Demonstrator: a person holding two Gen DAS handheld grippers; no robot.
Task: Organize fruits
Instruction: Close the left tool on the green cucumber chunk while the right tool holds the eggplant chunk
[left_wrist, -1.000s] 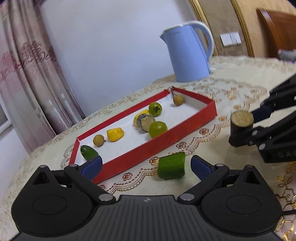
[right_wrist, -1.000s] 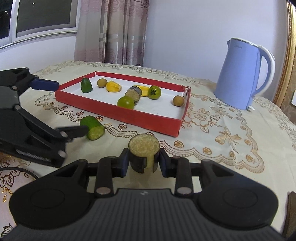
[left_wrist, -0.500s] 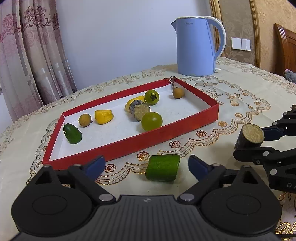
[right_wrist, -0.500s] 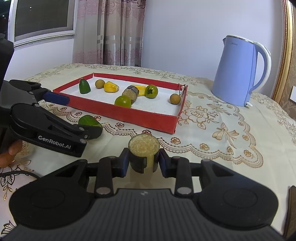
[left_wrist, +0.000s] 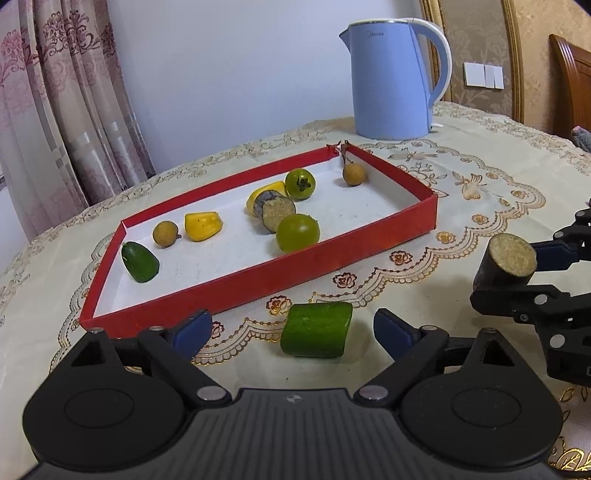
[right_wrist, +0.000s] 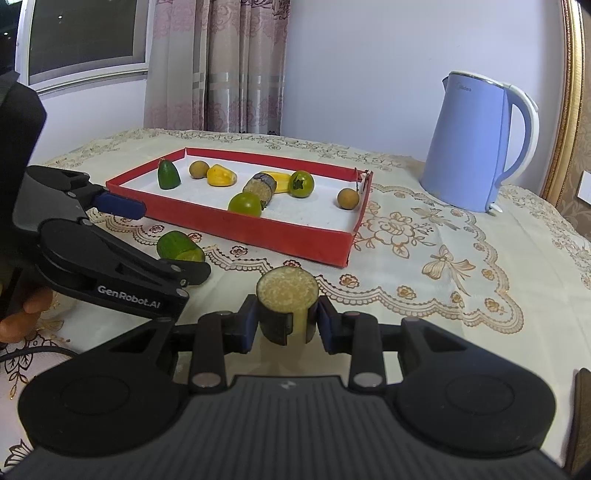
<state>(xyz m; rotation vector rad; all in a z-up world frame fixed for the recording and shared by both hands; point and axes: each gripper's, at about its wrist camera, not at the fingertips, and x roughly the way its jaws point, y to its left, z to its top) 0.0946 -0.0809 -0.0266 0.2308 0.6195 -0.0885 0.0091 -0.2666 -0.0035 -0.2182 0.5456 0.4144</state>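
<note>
A red tray (left_wrist: 332, 254) (right_wrist: 258, 229) with a white floor holds several fruits: green tomatoes (left_wrist: 297, 232), brown longans (left_wrist: 354, 174), yellow pieces (left_wrist: 203, 225), a green piece (left_wrist: 140, 263) and a dark sugarcane piece (left_wrist: 275, 214). A cut cucumber piece (left_wrist: 316, 329) (right_wrist: 179, 246) lies on the tablecloth in front of the tray. My left gripper (left_wrist: 291, 332) (right_wrist: 147, 240) is open, its fingers either side of the cucumber. My right gripper (right_wrist: 286, 317) (left_wrist: 517, 273) is shut on a dark sugarcane piece (right_wrist: 287, 301) (left_wrist: 506, 260), held above the cloth right of the cucumber.
A blue electric kettle (left_wrist: 391, 79) (right_wrist: 476, 144) stands behind the tray on the embroidered tablecloth (right_wrist: 443, 258). Curtains (right_wrist: 218, 62) hang behind the table. A wooden chair (left_wrist: 570, 74) stands at the far right.
The left gripper has levelled and come closer to the cucumber, still open around it. The right gripper keeps the sugarcane piece and has shifted slightly.
</note>
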